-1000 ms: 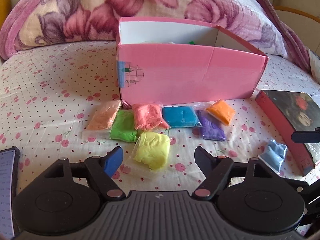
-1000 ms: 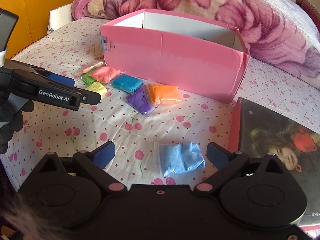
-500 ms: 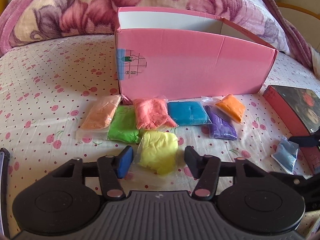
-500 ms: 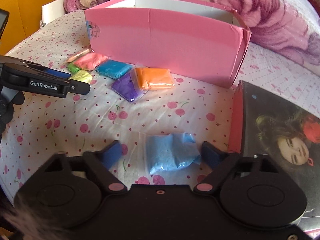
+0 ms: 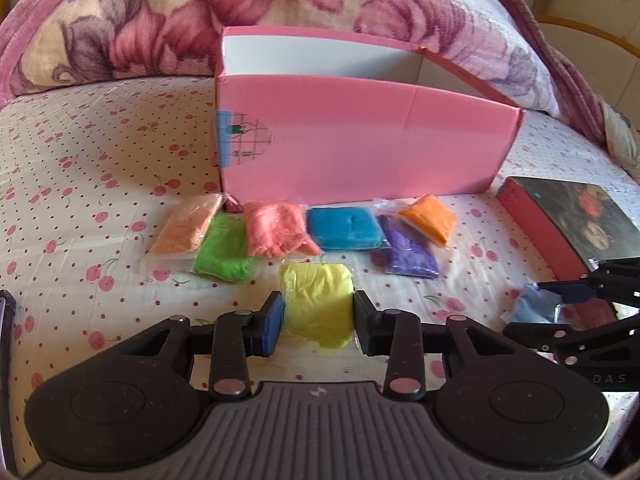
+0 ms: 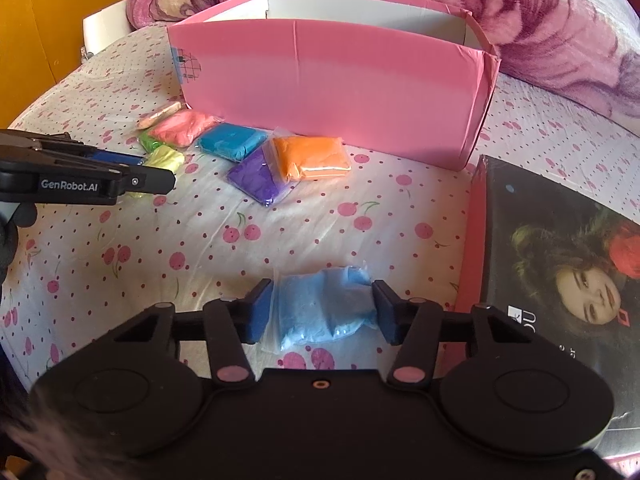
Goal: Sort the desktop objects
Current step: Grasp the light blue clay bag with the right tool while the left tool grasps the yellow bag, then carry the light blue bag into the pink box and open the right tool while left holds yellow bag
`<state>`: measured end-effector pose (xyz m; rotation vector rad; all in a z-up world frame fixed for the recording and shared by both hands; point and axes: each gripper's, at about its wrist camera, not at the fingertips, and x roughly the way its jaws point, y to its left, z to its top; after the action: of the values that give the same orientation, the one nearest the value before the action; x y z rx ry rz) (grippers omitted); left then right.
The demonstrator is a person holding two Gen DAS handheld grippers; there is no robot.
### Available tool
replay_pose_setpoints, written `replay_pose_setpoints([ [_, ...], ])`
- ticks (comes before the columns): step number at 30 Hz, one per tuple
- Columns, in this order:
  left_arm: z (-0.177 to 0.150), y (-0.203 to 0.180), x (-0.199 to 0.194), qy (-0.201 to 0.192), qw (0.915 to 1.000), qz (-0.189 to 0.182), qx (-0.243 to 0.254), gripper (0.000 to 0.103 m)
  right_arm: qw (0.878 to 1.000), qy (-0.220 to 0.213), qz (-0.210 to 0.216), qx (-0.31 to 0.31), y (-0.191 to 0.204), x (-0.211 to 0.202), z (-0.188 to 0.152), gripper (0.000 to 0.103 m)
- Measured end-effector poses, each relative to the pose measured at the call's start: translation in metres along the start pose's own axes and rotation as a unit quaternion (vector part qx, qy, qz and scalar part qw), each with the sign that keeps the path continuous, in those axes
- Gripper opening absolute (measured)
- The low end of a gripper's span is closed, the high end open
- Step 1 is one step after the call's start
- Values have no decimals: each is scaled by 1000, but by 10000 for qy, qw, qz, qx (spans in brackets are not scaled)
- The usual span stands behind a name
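Several bagged clay packs lie on the cherry-print sheet in front of a pink box (image 5: 360, 140): peach (image 5: 184, 232), green (image 5: 224, 252), salmon (image 5: 274, 230), blue (image 5: 344, 228), purple (image 5: 408, 252) and orange (image 5: 430, 218). My left gripper (image 5: 318, 322) is shut on the yellow pack (image 5: 318, 304), both pads touching its sides. My right gripper (image 6: 320, 314) is shut on the light blue pack (image 6: 320, 304), which still rests on the sheet. The pink box also shows in the right wrist view (image 6: 332, 92).
A dark book with a woman's portrait (image 6: 560, 268) lies right of the light blue pack, beside the box's right end. A flowered pink blanket (image 5: 200, 20) is heaped behind the box. The left gripper's body (image 6: 80, 180) shows at the left of the right wrist view.
Both grippers moved forward and down over their packs and narrowed: the left closed onto the yellow pack, the right closed onto the light blue pack.
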<state>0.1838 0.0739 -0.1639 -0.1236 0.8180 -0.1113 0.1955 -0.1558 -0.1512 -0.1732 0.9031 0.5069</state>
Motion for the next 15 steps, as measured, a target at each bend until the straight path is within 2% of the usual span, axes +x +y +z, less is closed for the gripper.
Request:
replay_pose_setpoints([
  [8,-3,-5,-6,-77,9993,-300,-197,35,9988,-115,51,470,-16,-21,4,51],
  [15,-4,-5,-7,-192,9970,-517,-552,35,9937,-402,335,990,-35,-43,31,51],
])
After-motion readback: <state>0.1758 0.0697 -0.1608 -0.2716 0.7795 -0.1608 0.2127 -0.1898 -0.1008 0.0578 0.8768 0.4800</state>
